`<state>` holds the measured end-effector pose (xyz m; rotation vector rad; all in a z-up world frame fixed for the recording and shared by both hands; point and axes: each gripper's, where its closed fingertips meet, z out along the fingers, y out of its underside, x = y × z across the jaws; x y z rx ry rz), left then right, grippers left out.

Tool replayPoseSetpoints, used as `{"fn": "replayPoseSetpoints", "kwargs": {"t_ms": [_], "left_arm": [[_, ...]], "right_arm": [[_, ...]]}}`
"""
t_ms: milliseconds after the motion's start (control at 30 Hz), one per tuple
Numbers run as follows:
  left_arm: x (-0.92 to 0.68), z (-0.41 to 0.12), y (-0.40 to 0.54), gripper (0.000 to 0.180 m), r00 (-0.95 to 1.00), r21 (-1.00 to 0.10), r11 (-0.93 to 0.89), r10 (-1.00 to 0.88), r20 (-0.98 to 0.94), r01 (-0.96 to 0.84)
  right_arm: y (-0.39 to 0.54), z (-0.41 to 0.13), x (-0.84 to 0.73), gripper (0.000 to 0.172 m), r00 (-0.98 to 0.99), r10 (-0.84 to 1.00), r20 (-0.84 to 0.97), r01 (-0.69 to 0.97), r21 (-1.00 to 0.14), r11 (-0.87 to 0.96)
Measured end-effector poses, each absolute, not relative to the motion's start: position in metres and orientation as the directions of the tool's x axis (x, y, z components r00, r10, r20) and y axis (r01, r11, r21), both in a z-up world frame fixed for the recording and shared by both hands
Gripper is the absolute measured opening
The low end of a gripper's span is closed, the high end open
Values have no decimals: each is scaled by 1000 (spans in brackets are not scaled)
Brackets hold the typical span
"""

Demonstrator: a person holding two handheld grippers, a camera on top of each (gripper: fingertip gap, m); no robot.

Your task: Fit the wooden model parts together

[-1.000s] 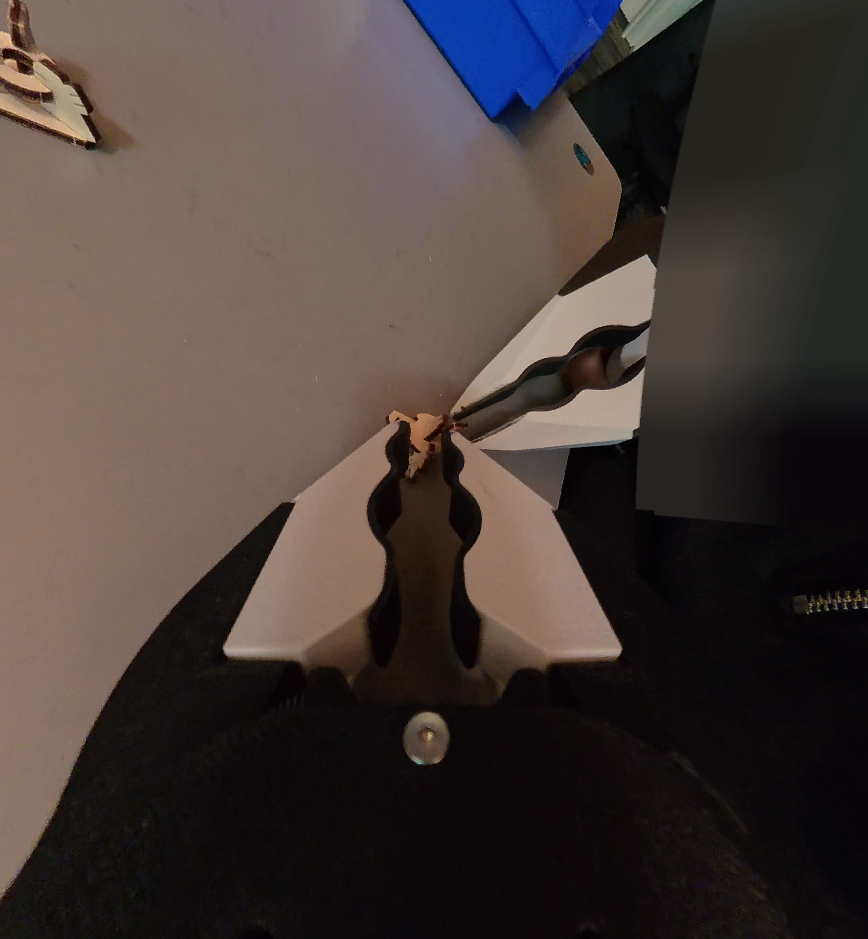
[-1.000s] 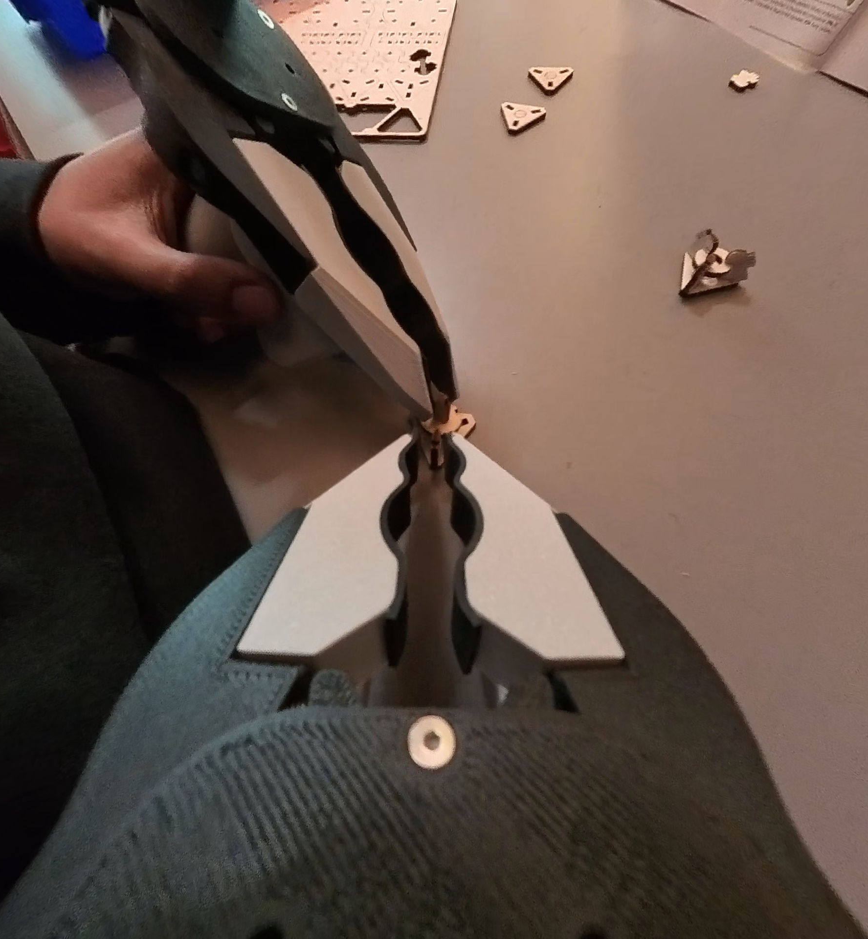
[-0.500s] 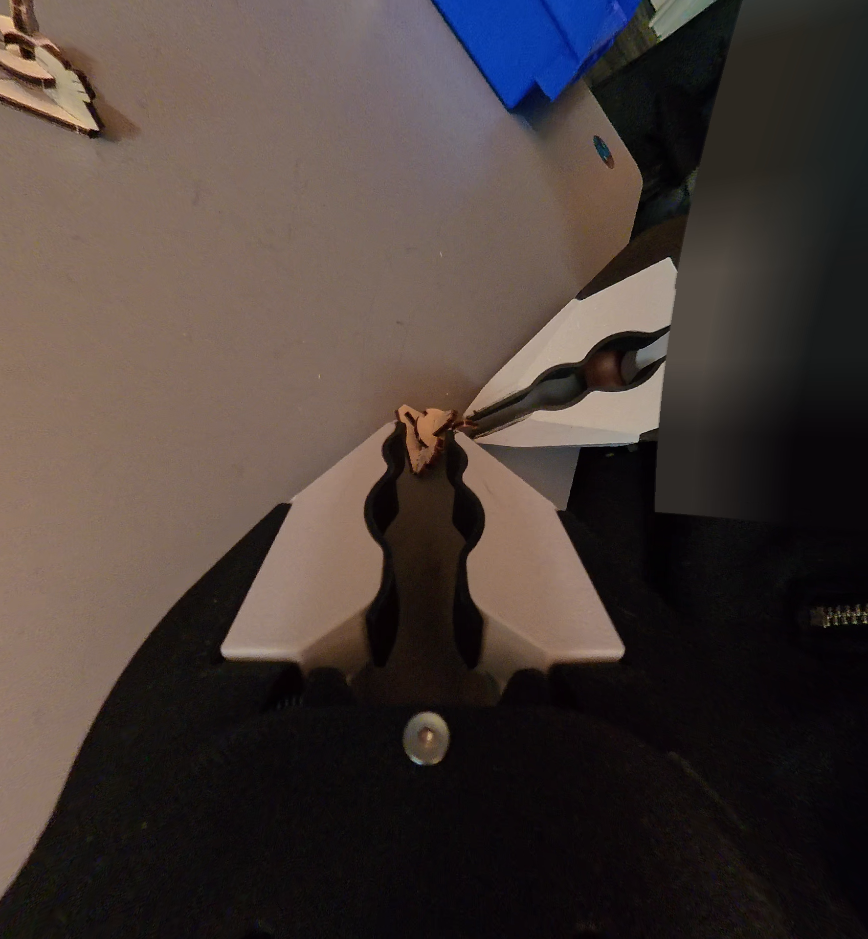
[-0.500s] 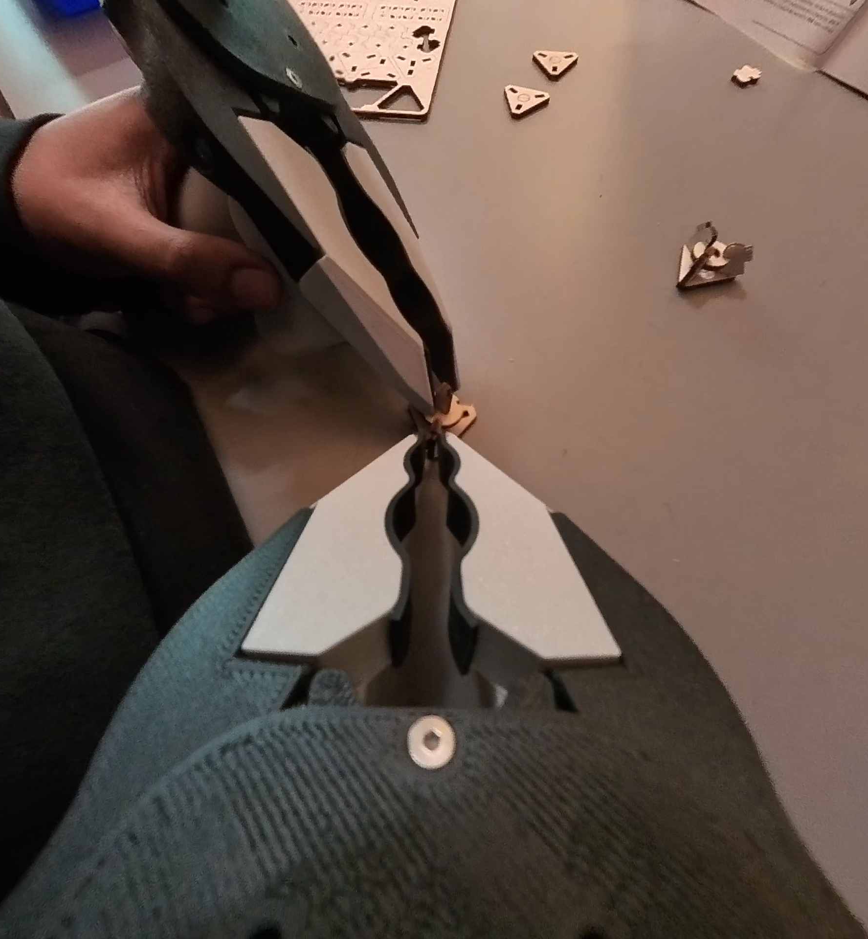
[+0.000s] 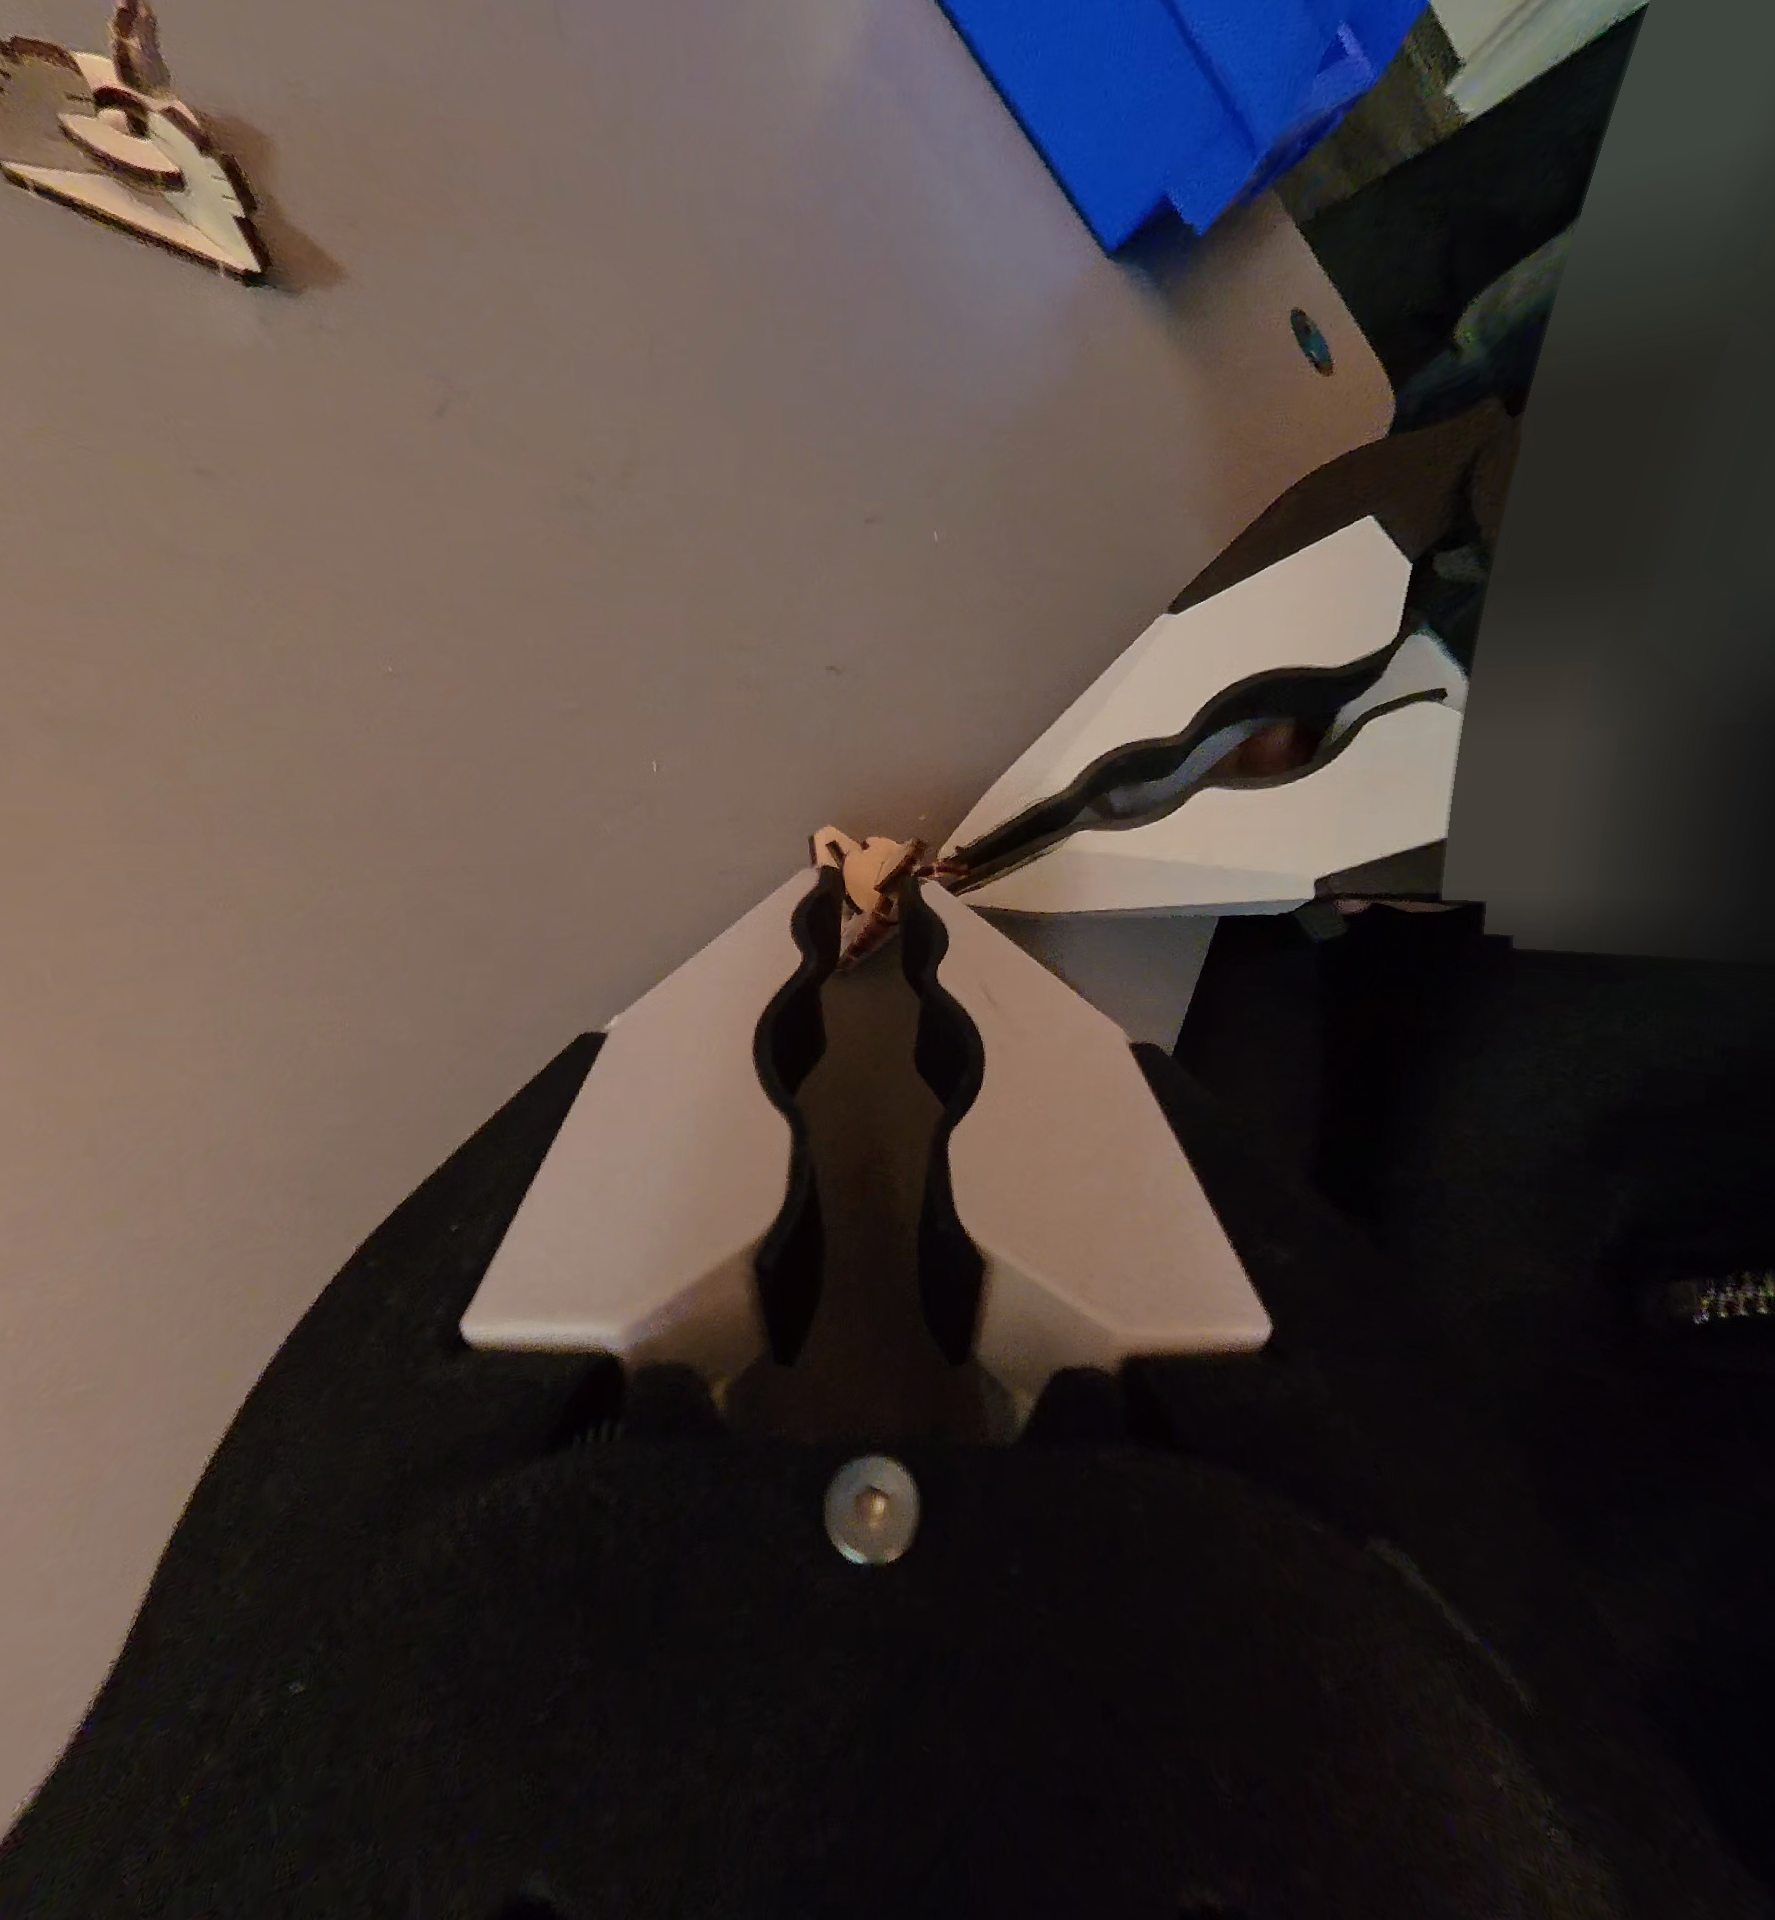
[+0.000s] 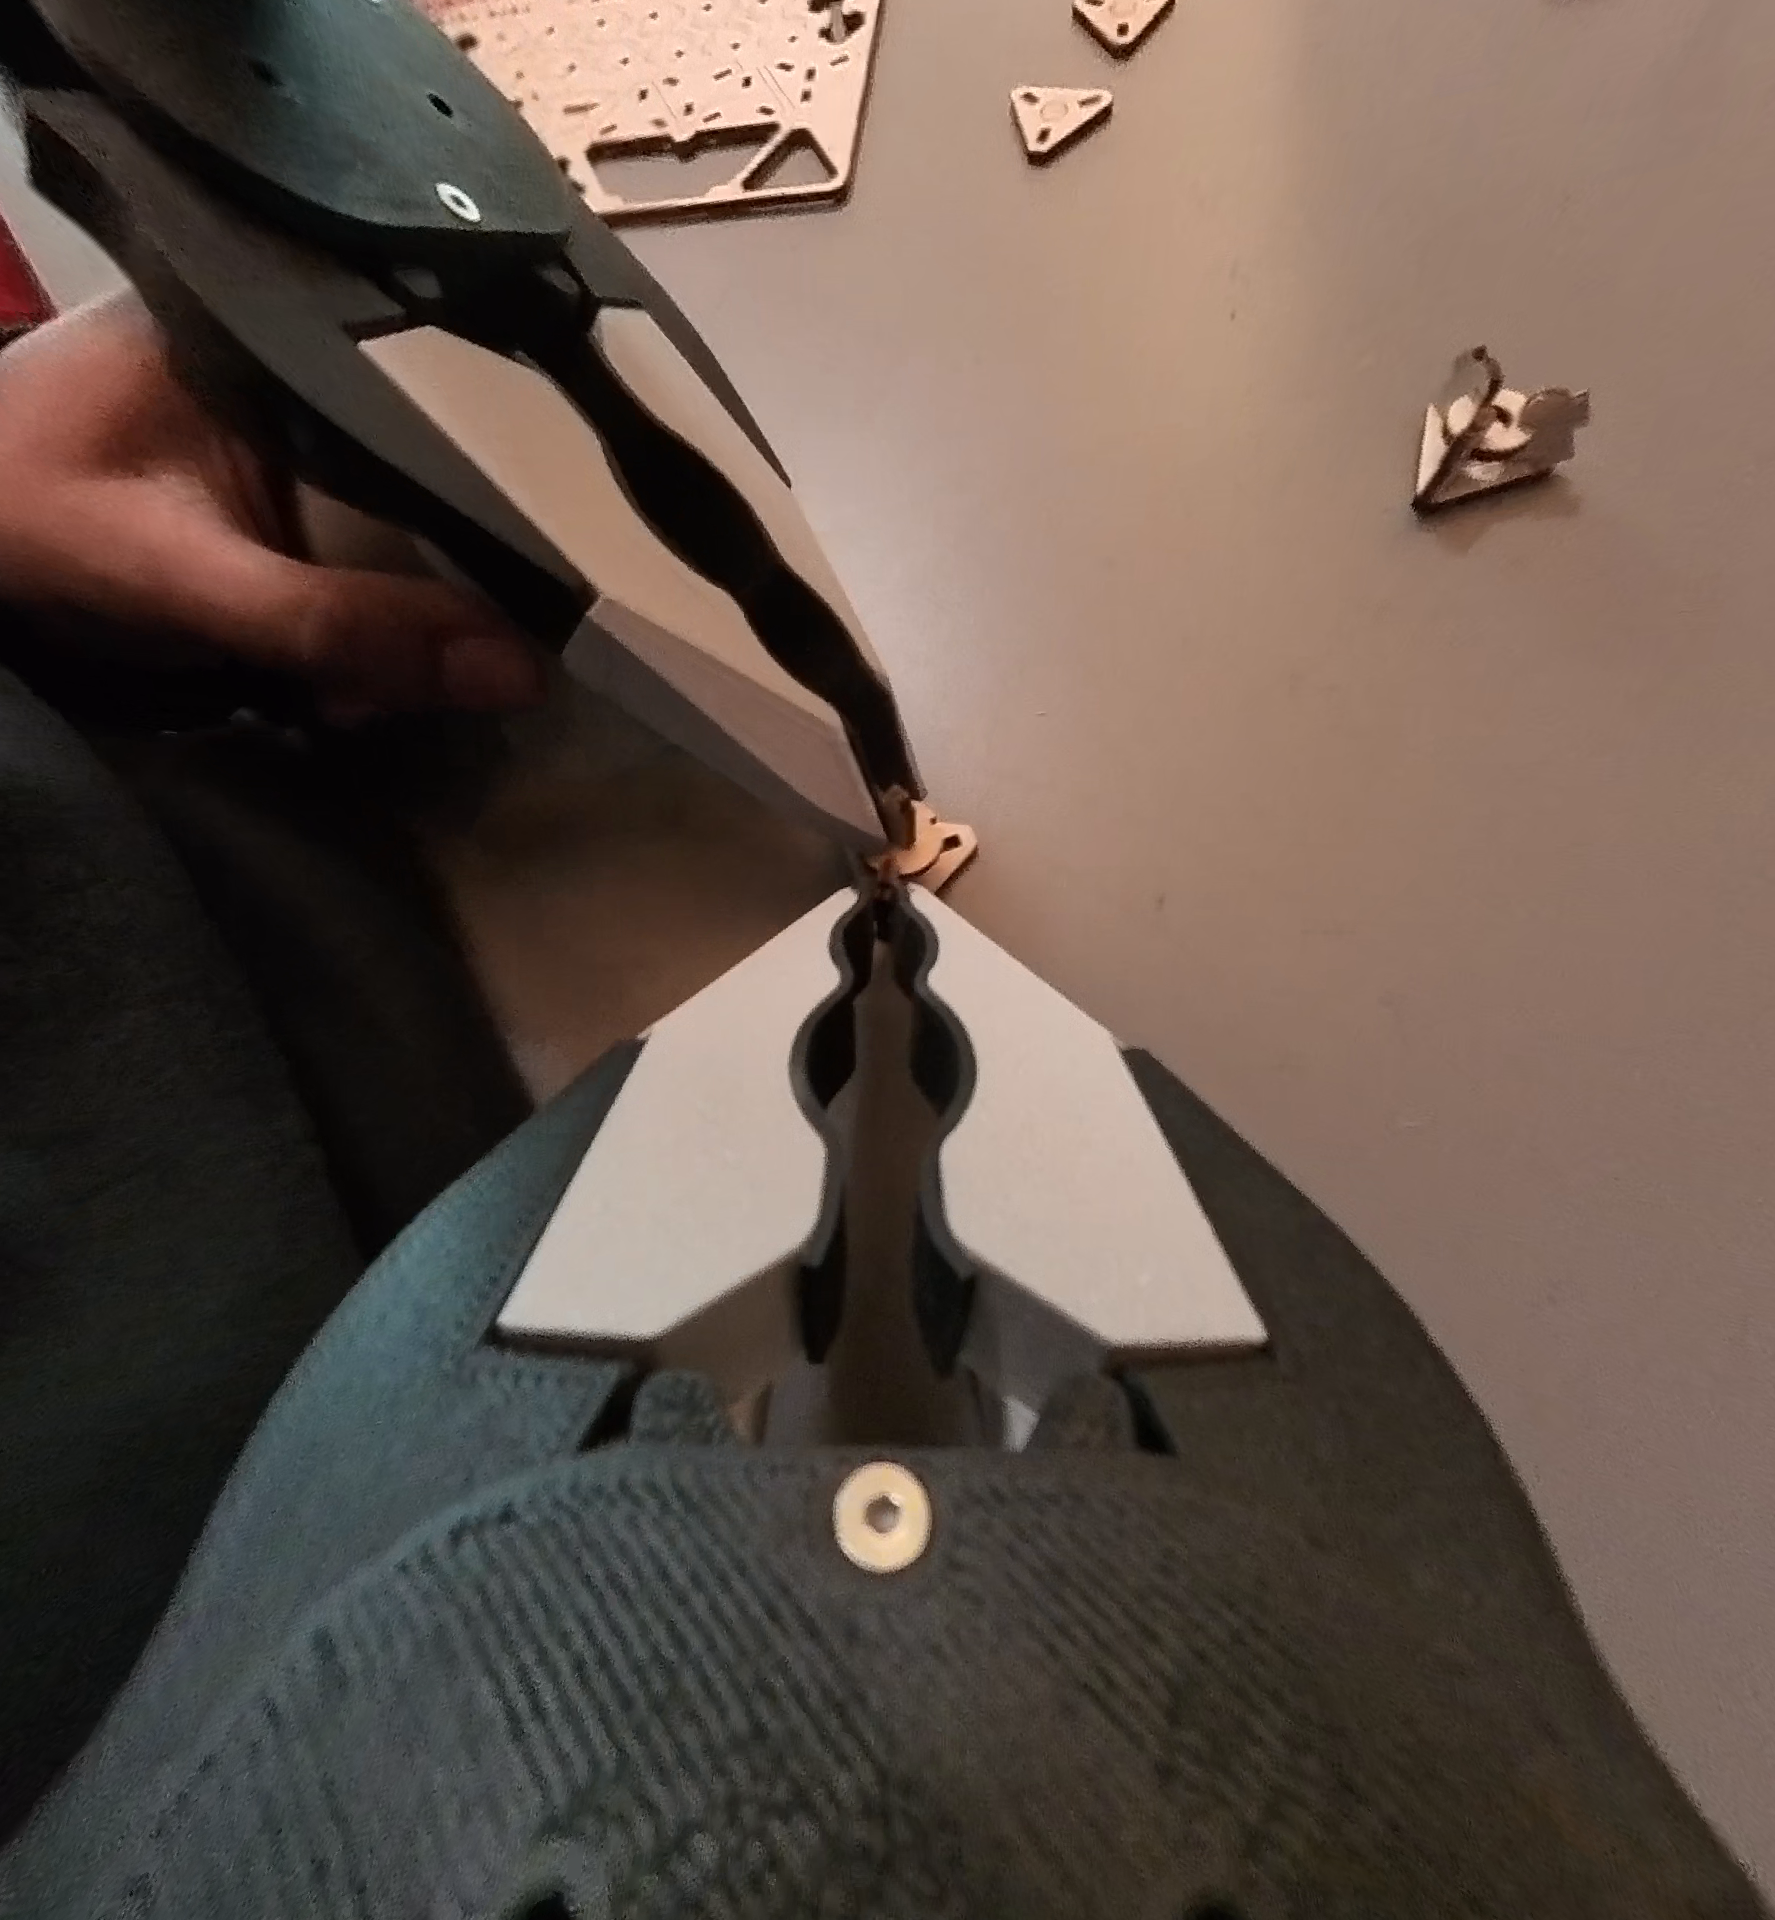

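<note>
A grey table [image 6: 1382, 935] is seen in both views, and everything else lies on it or is held just above it. At the far edge of the table in the left wrist view a blue bin [image 5: 1153, 94] is seen. In the right wrist view a flat wooden sheet [image 6: 717, 114] with cut-out shapes is laid at the far side, and two small wooden triangles [image 6: 1059, 120] are set to the right of it. A small assembled wooden model [image 6: 1496, 442] is placed well apart on the right; in the left wrist view it is seen at the far left.

The left gripper [image 5: 867, 904] is held by a hand [image 6: 187, 582] and is closed on a small wooden piece [image 5: 867, 878], which is pinched between the two black pads at the very tips, just above the table near its middle. The right gripper [image 6: 878, 909] is brought in tip to tip with the left one. Its jaws are drawn almost together on a thin dark-edged wooden tab [image 5: 950, 864] just beside the small wooden piece. Whether the tab is joined to that piece cannot be told.
</note>
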<state>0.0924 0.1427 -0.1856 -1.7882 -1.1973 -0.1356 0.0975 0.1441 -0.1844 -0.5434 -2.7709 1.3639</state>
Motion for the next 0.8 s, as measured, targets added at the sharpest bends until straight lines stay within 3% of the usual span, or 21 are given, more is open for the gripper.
{"fn": "replayPoseSetpoints", "kwargs": {"t_ms": [800], "left_arm": [[94, -189, 142, 11, 563, -642, -264, 763, 317, 719]], "right_arm": [[144, -187, 97, 1, -927, 326, -185, 366, -634, 681]]}}
